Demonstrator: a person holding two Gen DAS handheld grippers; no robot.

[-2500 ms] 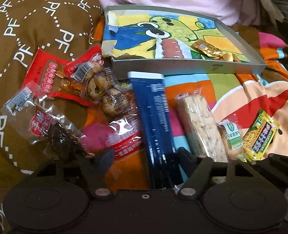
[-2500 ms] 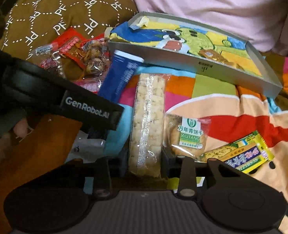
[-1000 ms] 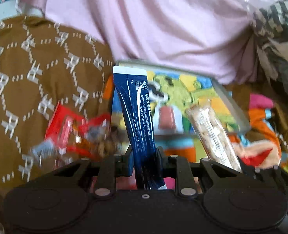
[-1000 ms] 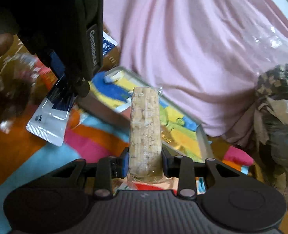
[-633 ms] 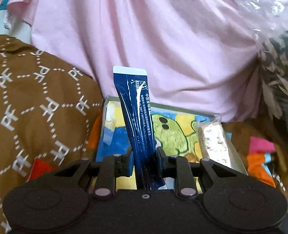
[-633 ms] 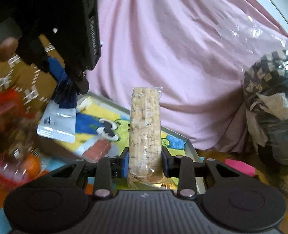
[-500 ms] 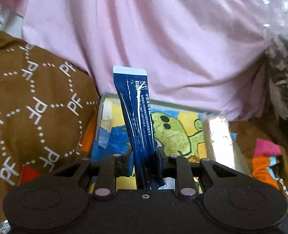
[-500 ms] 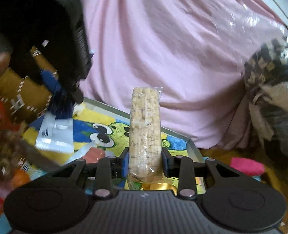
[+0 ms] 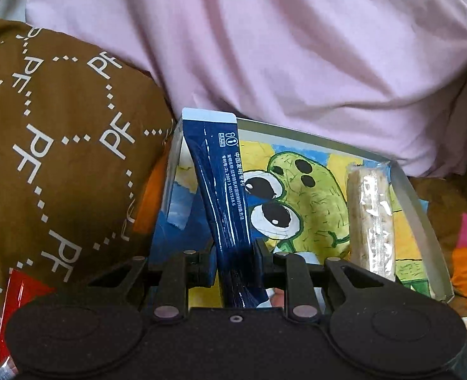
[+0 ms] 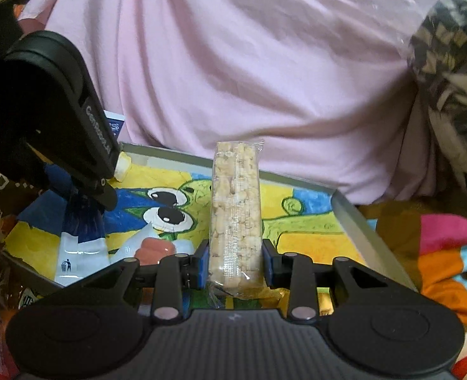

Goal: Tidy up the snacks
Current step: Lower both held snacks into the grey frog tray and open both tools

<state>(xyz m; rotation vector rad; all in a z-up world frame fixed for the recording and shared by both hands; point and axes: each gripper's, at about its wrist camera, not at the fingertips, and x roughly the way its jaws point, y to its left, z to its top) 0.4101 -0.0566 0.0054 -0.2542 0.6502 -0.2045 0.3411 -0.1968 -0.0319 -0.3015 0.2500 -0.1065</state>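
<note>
left wrist view: at lower centre, left gripper (image 9: 236,262) with jaws narrowed on a dark blue packet (image 9: 221,190), clamped near its lower end and standing up, slightly tilted toward the upper left of the frame, white seal strip at the top. behind it, filling mid-frame, a shallow grey tray (image 9: 414,202) with a cartoon drawing of a green big-eyed figure on yellow and blue inside. at right of centre, a puffed grain bar (image 9: 371,218) in clear wrap, over the tray's right side. at left, a brown cushion (image 9: 53,145) with white "pf" lettering; at lower left, a red wrapper (image 9: 18,297) partly hidden. across the top, pink fabric (image 9: 265,47).

right wrist view: at lower centre, right gripper (image 10: 235,266) with jaws closed on the puffed grain bar (image 10: 236,209), upright, gripped near its bottom, above the tray (image 10: 353,218). at left, left gripper (image 10: 92,194) seen from the side, blue packet (image 10: 83,231) hanging from it over the tray's left part, clear-white end lowest. near lower centre-left, a pink sausage-like snack (image 10: 154,248) lying in the tray. at lower right, bright striped cloth (image 10: 445,253); behind, pink fabric (image 10: 249,63).
</note>
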